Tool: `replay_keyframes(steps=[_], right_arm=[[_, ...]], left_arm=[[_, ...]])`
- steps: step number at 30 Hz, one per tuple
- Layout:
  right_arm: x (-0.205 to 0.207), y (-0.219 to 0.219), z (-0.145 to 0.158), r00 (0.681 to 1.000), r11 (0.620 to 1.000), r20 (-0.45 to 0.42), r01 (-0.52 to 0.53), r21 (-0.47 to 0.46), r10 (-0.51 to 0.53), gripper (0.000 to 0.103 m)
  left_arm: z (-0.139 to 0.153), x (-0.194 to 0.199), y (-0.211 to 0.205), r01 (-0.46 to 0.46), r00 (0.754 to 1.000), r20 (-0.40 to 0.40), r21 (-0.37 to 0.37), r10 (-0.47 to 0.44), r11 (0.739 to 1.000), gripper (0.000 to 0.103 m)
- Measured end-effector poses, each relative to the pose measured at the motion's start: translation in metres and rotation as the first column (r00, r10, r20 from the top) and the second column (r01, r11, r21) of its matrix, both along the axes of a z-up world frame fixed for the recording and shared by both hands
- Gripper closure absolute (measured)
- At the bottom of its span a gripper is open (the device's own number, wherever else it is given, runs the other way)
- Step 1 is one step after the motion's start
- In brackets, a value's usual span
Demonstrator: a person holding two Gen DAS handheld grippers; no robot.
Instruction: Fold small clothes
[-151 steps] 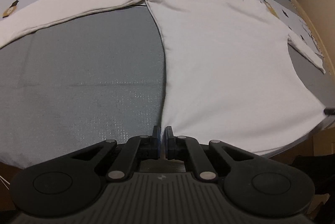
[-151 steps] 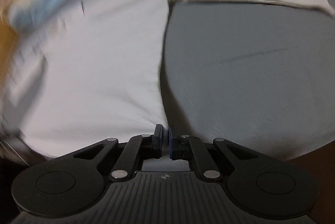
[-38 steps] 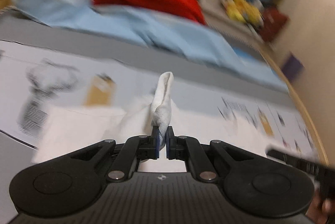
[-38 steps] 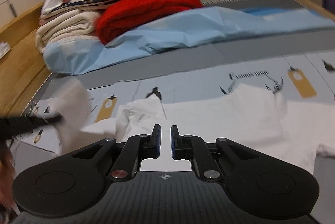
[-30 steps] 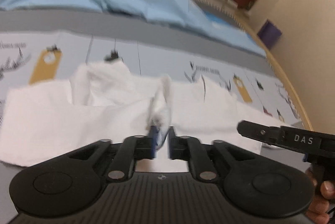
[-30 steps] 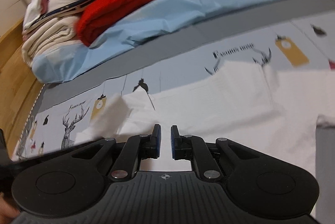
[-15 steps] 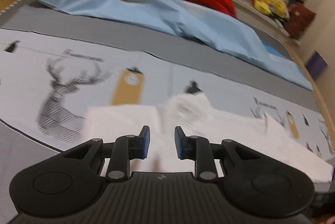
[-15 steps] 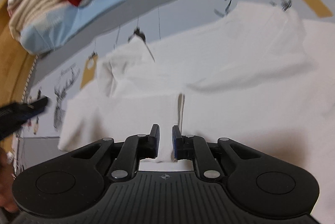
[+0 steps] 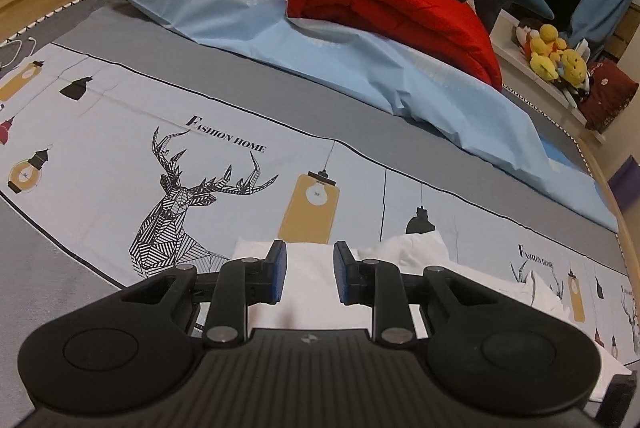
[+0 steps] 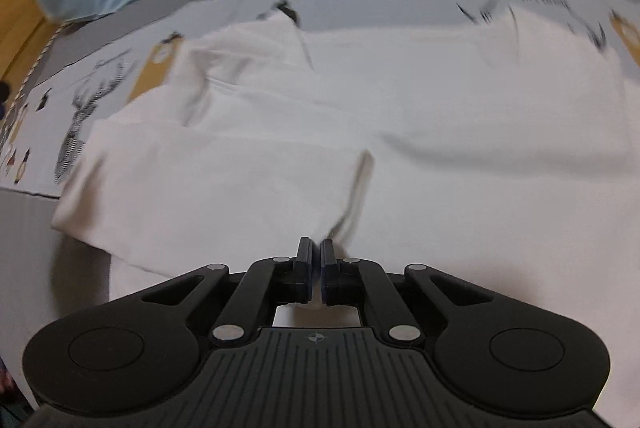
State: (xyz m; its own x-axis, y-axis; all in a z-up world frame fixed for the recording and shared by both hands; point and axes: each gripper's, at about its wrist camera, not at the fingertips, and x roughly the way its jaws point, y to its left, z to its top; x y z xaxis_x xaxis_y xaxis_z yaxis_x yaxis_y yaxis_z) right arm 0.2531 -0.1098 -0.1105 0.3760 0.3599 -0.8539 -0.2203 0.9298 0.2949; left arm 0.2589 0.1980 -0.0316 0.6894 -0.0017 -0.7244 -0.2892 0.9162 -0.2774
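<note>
Your right hand-held gripper (image 10: 315, 258) pinches the white shirt's (image 10: 420, 116) folded edge just ahead of it on the bed (image 9: 328, 116), while your left hand-held gripper (image 9: 308, 268) hangs released over the shirt, so next likely carry this fold across.

Matte black left tongs (image 9: 308, 270), blue-faced pads, silver pivot screws, ribbed housing, right tongs (image 10: 316, 260) identical

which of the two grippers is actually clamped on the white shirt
The right gripper: its fingers are pinched on a fold of the white shirt. The left gripper is open.
</note>
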Motion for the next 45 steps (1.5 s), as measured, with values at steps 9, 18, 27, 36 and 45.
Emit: replay_keyframes(steps=[9,18,27,36,45], right_arm=[[-0.002,-0.058,0.121,0.926,0.941,0.350,0.016,0.338,-0.142,0.102],[0.029,-0.200,0.078,0.881,0.911,0.242,0.409,0.043,-0.407,0.102],[0.029,-0.222,0.051,0.875,0.890,0.214,0.453,-0.044,-0.435,0.101],[0.033,-0.240,0.048,0.839,0.856,0.207,0.517,-0.013,-0.503,0.096],[0.041,-0.268,0.023,0.792,0.786,0.013,0.605,0.128,-0.611,0.068]], left_arm=[[0.004,0.002,0.002,-0.011,1.000,0.012,0.001,0.011,1.000,0.075],[-0.002,0.010,-0.014,0.037,0.999,-0.015,0.017,-0.037,0.999,0.075],[-0.042,0.029,-0.055,0.154,0.978,-0.136,-0.039,-0.158,0.987,0.075],[-0.110,0.044,-0.094,0.337,0.886,-0.354,0.048,-0.300,0.940,0.075],[-0.101,0.051,-0.076,0.262,0.916,-0.335,0.084,-0.221,0.961,0.072]])
